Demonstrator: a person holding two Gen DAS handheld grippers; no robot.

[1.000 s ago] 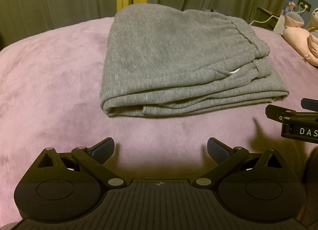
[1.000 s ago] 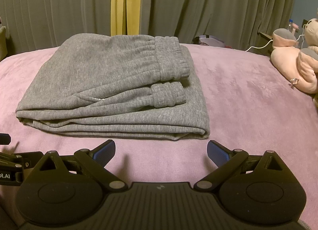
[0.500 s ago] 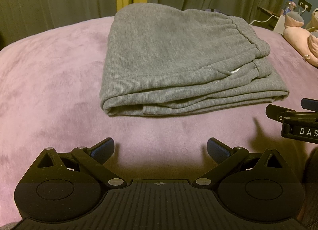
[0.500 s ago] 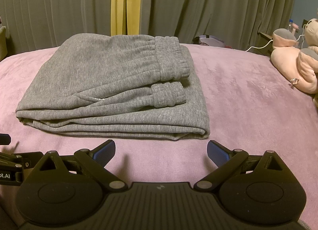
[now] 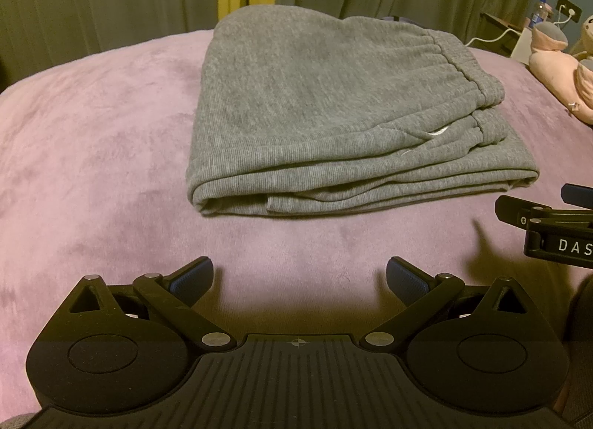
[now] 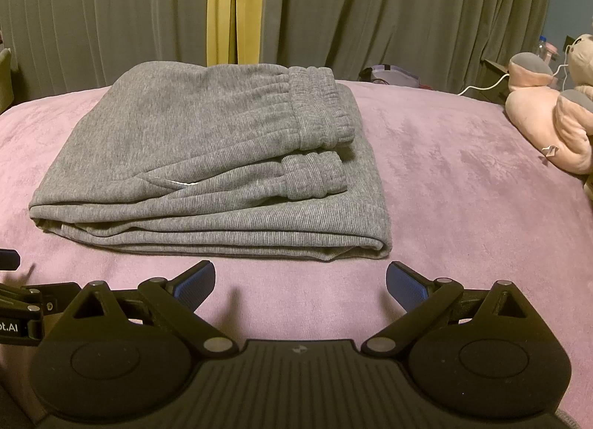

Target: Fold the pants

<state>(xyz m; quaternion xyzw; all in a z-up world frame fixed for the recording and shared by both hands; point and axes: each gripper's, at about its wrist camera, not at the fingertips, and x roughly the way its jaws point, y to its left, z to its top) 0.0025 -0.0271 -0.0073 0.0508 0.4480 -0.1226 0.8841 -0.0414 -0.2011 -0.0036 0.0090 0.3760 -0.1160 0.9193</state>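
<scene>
Pants (image 5: 333, 114), one grey pair folded into a neat stack, lie on a pink blanket (image 5: 92, 139) while two grippers, left (image 5: 299, 278) and right (image 6: 300, 280), hover just short of them, fingers spread wide, holding nothing.
</scene>
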